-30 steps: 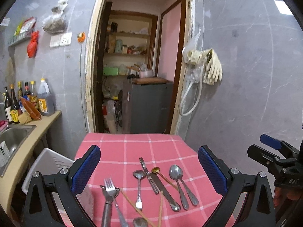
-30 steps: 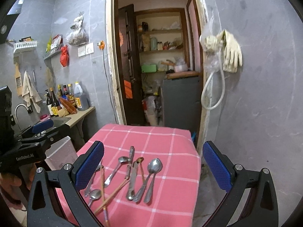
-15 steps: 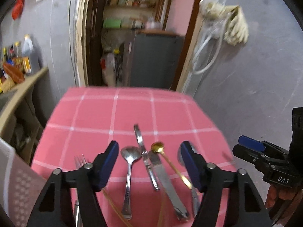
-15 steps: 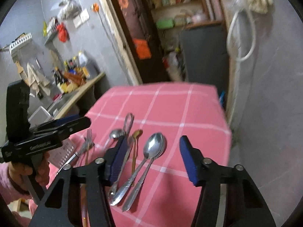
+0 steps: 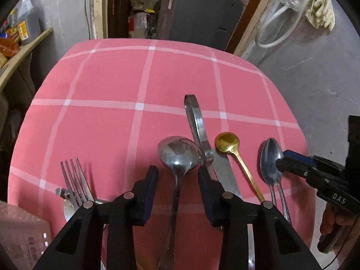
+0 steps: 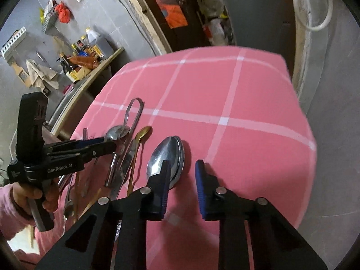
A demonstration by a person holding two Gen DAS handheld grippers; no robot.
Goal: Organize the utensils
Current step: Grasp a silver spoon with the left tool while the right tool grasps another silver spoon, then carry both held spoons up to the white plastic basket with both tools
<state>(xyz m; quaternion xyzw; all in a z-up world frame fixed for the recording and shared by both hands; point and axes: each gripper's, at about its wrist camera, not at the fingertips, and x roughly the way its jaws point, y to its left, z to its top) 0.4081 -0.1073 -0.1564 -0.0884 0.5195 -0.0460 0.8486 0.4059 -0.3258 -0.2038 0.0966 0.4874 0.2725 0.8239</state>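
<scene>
Several utensils lie on a pink checked tablecloth [image 5: 108, 78]. In the left wrist view my left gripper [image 5: 177, 180] hovers low over a steel spoon [image 5: 177, 153]. Its jaws are closing, the spoon's handle runs between them, and the pads stand clear of it. Beside it lie a fork [image 5: 74, 180], steel tongs [image 5: 195, 121], a knife [image 5: 225, 175], a gold spoon [image 5: 227, 142] and two stacked spoons [image 5: 270, 157]. My right gripper [image 6: 182, 175] sits over those stacked spoons [image 6: 166, 157]. Its jaws are closing too, with the edge of the spoon bowl between them, untouched.
A white plastic basket [image 5: 20, 236] stands at the table's left side. A counter with bottles [image 6: 90, 45] runs along the left wall. Wooden chopsticks [image 6: 76, 191] lie among the utensils. Beyond the table are a doorway and a grey cabinet [image 5: 198, 13].
Both grippers have dropped toward the table and tipped downward. Their jaws have narrowed from wide open, the left around the single spoon, the right over the stacked spoons.
</scene>
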